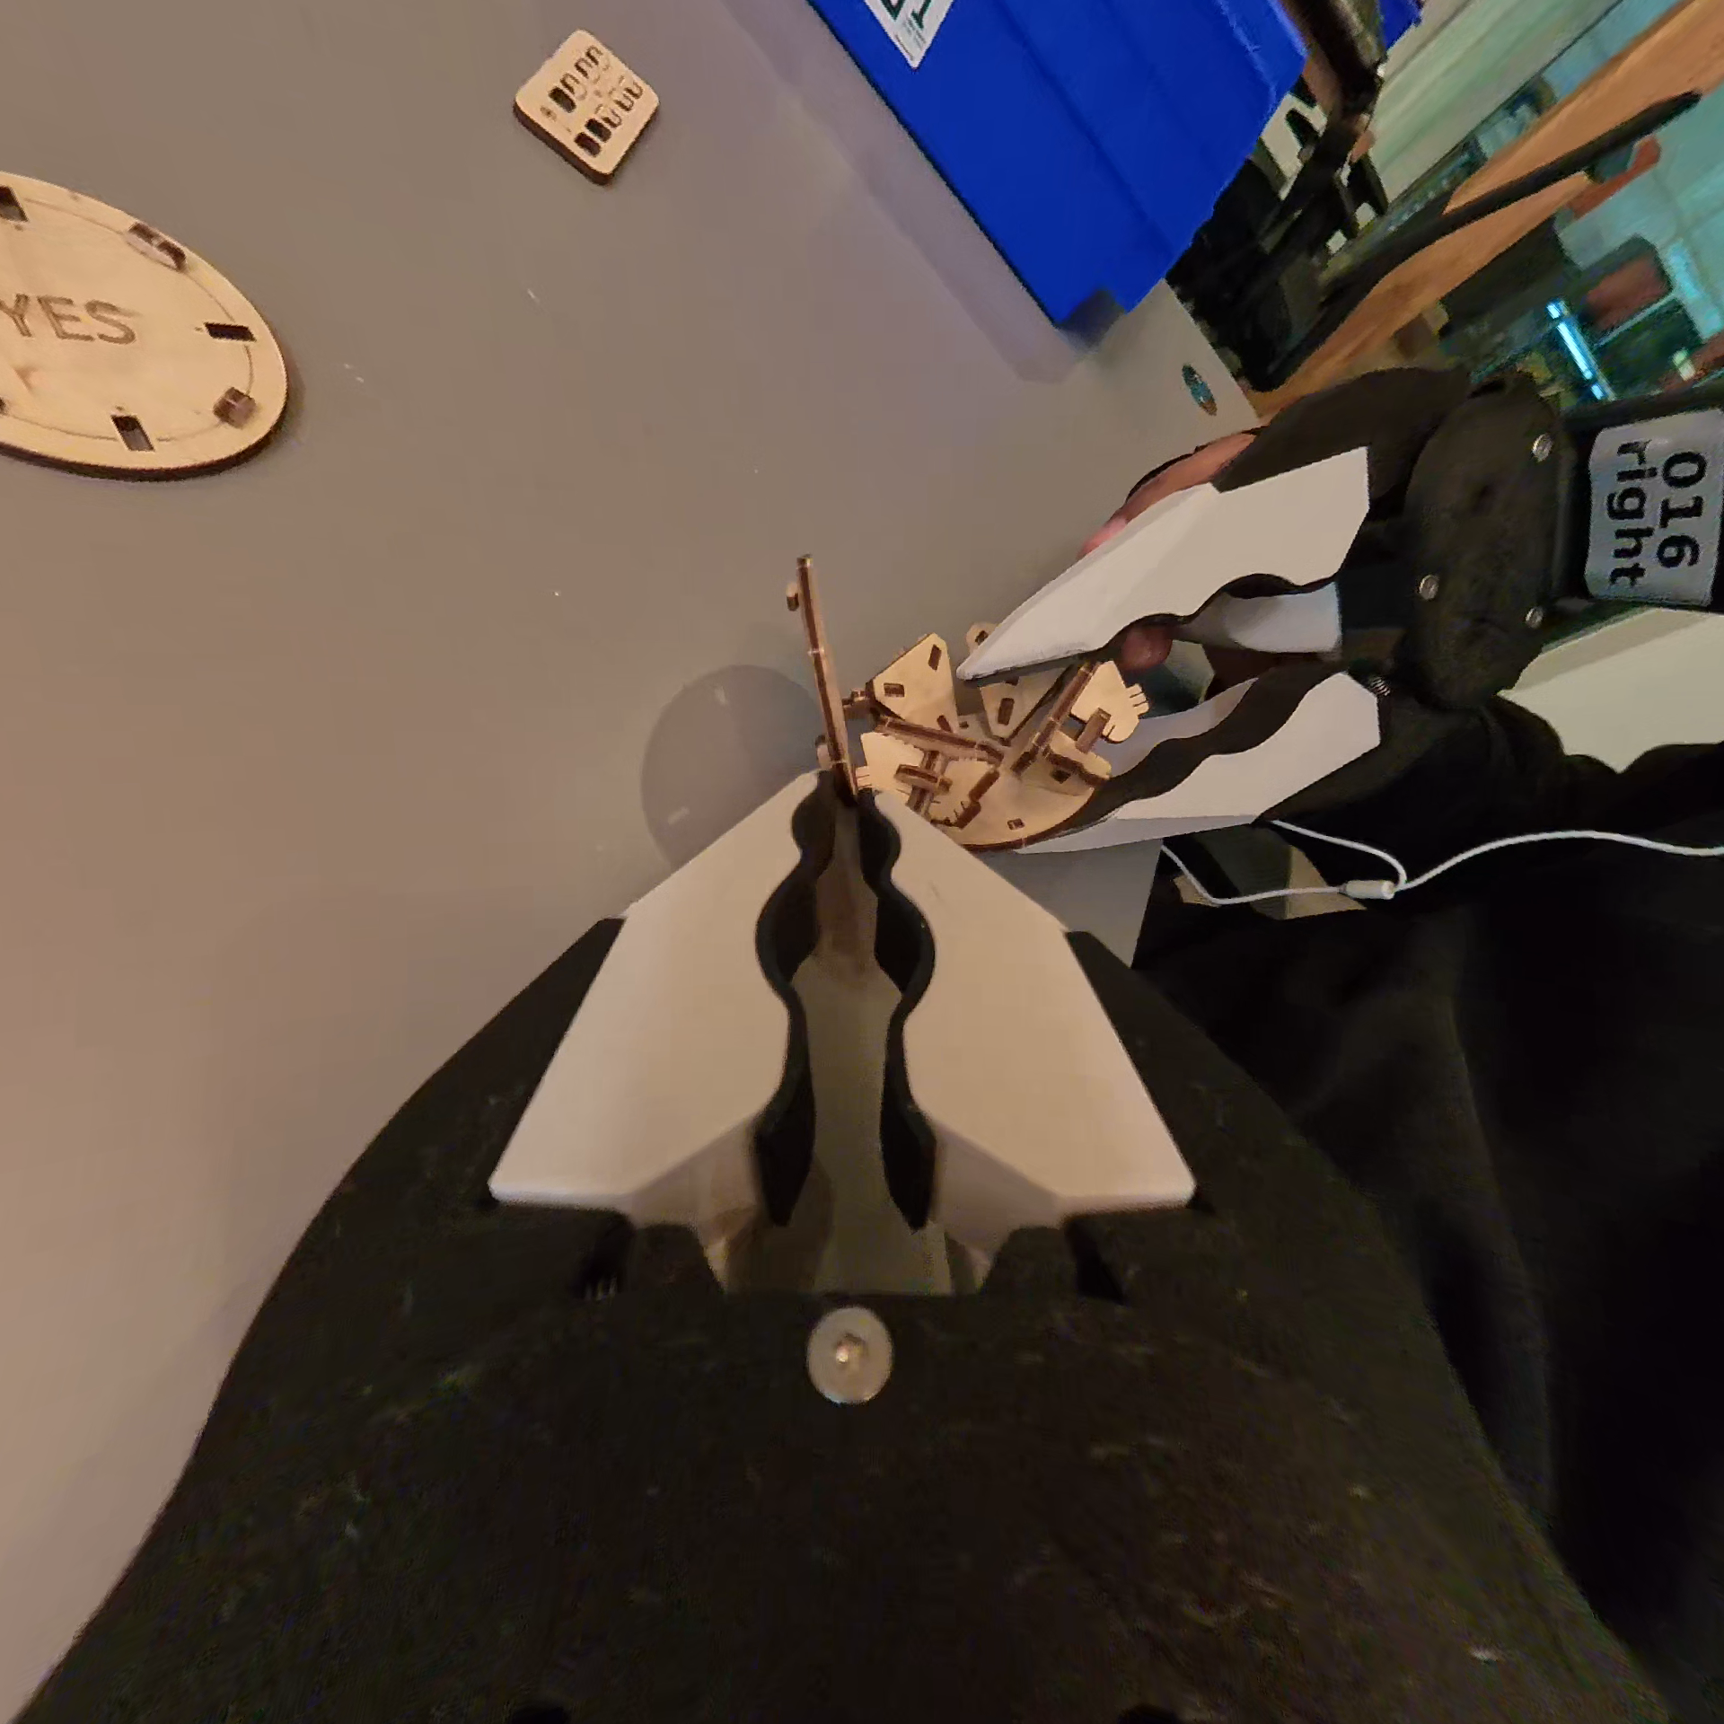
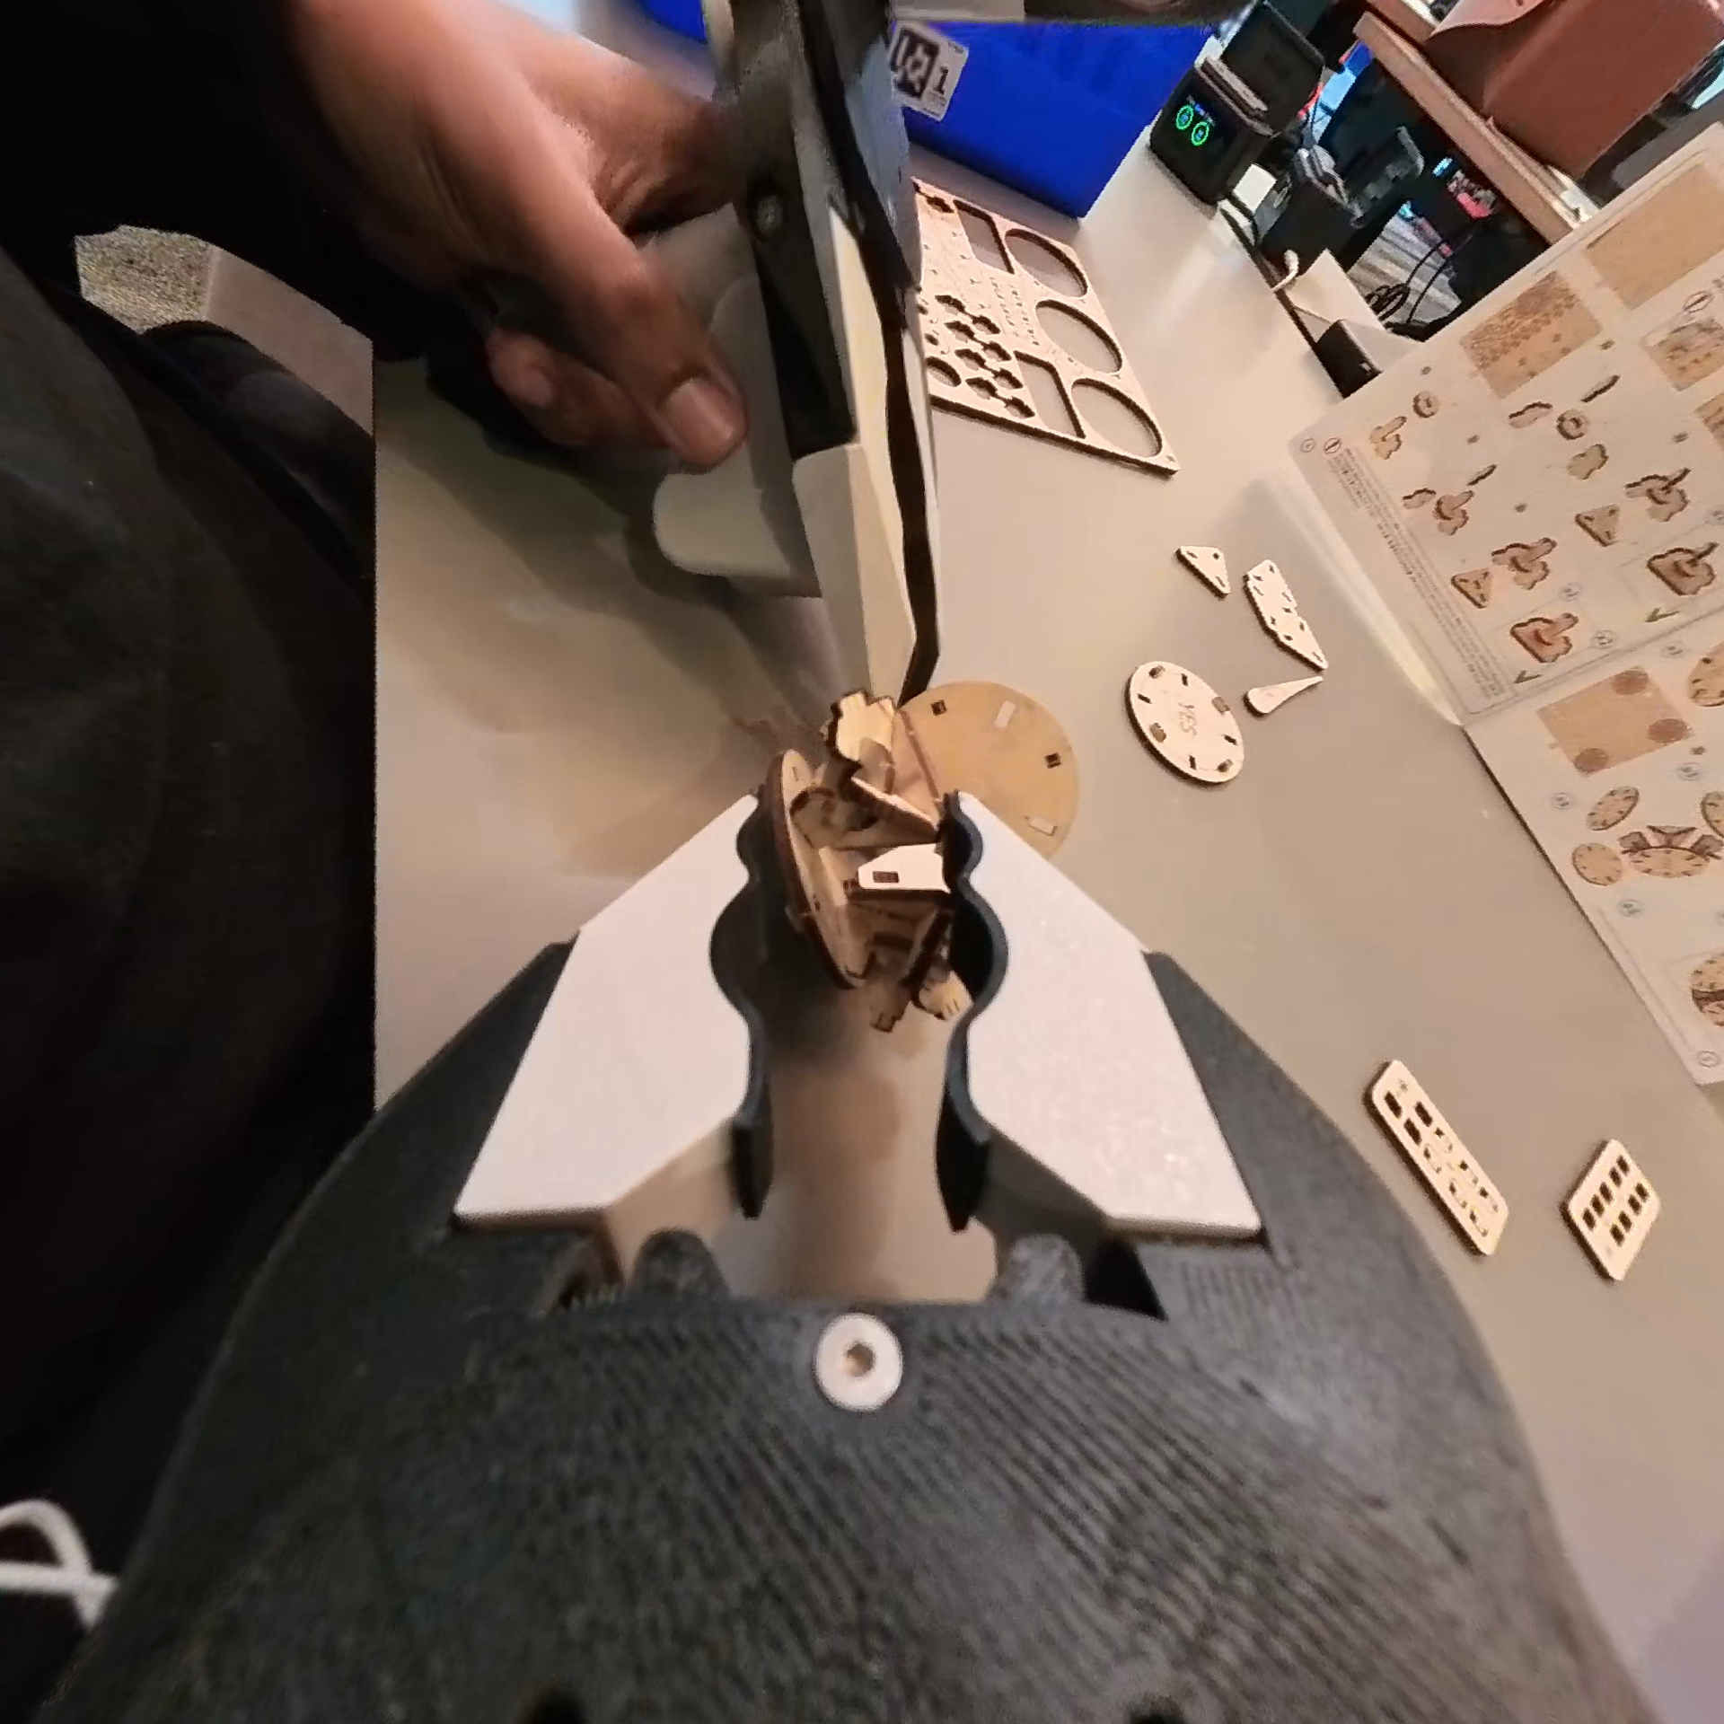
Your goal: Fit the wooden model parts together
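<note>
Grey table point(image 2: 1259, 933): worktop carrying all loose items. A blue bin point(image 1: 1054, 140) stands at its far edge.

Instruction sheet point(image 2: 1586, 606): paper with printed assembly drawings, lying flat at the right side of the table.

Cut-out plywood sheet point(image 2: 1026, 354): flat, with round and shaped openings, near the blue bin.

Right gripper point(image 2: 858, 858): jaws partly closed, both pads pressing on a wooden assembly point(image 2: 868, 877), a round base carrying interlocked small plywood pieces. The assembly is held off the table, tilted on edge in the right wrist view.

Left gripper point(image 1: 844, 793): jaws nearly together, fingertips clamped on the lower edge of a thin wooden disc point(image 1: 826, 690), seen edge-on and upright. The disc stands just beside the assembly, touching a tab on its side. A hand point(image 2: 560, 233) grips this tool's handle.

Engraved wooden disc point(image 1: 112, 336): lies flat on the table, well apart from both grippers.

Small loose parts: a slotted square plate point(image 1: 586, 104), a slotted rectangular plate point(image 2: 1437, 1152), a triangular piece point(image 2: 1205, 565) and a pointer-shaped piece point(image 2: 1283, 695), all flat on the table.
</note>
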Demonstrator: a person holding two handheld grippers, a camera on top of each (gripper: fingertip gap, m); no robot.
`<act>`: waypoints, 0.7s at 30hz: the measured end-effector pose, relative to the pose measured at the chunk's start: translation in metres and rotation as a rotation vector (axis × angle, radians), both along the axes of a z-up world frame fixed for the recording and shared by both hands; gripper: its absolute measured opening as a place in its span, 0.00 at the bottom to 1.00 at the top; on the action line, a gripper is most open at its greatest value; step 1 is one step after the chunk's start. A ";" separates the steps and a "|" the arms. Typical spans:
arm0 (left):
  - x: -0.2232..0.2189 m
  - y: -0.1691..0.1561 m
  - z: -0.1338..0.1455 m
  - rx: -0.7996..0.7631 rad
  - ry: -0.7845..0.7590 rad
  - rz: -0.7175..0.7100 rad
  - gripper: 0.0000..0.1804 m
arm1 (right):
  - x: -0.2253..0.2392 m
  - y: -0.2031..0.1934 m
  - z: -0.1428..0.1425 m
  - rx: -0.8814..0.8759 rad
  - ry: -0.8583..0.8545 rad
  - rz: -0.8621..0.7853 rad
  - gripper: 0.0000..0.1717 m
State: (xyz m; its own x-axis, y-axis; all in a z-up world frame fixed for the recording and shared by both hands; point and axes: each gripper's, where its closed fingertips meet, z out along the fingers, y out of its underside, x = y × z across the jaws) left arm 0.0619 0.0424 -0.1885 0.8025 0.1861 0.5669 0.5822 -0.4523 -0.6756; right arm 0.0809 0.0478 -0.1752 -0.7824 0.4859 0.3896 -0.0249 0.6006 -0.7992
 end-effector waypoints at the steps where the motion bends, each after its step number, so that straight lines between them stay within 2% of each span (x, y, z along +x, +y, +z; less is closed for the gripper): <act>1: 0.000 0.000 0.000 -0.003 0.011 0.002 0.00 | 0.000 0.000 0.000 0.001 0.001 0.000 0.20; 21: 0.003 0.000 0.001 -0.035 0.152 0.003 0.00 | 0.002 -0.001 -0.001 0.012 0.015 0.005 0.20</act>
